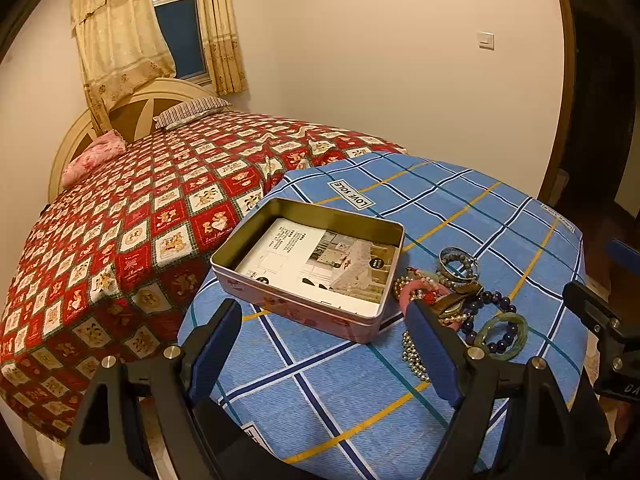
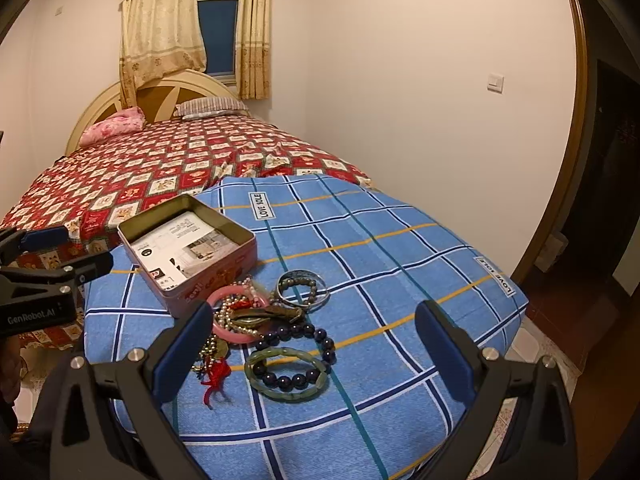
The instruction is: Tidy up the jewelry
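Jewelry (image 2: 272, 332) lies heaped on the blue checked counter (image 2: 400, 248), between the right gripper's (image 2: 316, 344) wide-open, empty fingers, with the open tin (image 2: 188, 248) just beyond the left one. I would lift the loose green bangle (image 2: 286, 376) first, since the beaded bracelets beside it overlap. The left gripper (image 1: 324, 348), also spread and empty, frames the tin; a printed card lines its floor.

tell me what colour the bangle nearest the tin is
Pink bangle, beside the tin; clearest in the right wrist view.
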Tool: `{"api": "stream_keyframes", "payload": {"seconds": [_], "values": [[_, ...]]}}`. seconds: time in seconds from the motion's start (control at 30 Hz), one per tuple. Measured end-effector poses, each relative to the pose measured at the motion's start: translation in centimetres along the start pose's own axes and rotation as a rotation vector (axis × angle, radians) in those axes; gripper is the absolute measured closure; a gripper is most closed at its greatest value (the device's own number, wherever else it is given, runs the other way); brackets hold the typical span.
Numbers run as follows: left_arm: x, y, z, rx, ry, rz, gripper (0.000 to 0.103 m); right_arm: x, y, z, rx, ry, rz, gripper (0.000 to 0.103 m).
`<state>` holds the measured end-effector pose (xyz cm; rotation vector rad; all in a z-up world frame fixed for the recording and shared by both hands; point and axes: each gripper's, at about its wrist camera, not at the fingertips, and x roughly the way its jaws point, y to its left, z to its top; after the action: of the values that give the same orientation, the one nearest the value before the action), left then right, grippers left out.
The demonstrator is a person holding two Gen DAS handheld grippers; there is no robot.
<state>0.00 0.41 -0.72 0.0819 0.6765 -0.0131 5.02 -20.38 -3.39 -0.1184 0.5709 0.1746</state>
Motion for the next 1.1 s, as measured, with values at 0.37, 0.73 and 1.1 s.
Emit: {"api": "stream_keyframes", "payload": {"seconds": [0.37, 0.73, 1.1], "values": [[0.0, 0.4, 0.0, 0.000, 0.000, 0.004, 0.019, 0.1, -0.1, 0.0, 0.000, 0.004, 0.001, 0.001], [0.0, 1.0, 0.5, -0.009, -0.003, 0.030, 0.019, 0.3, -0.4, 0.0, 0.001, 0.009, -0.004, 0.001], [-0.1, 1.1, 0.6, -0.007, -0.002, 0.030, 0.019, 0.3, -0.3, 0.0, -0.006, 0.008, -0.009, 0.001]]}}
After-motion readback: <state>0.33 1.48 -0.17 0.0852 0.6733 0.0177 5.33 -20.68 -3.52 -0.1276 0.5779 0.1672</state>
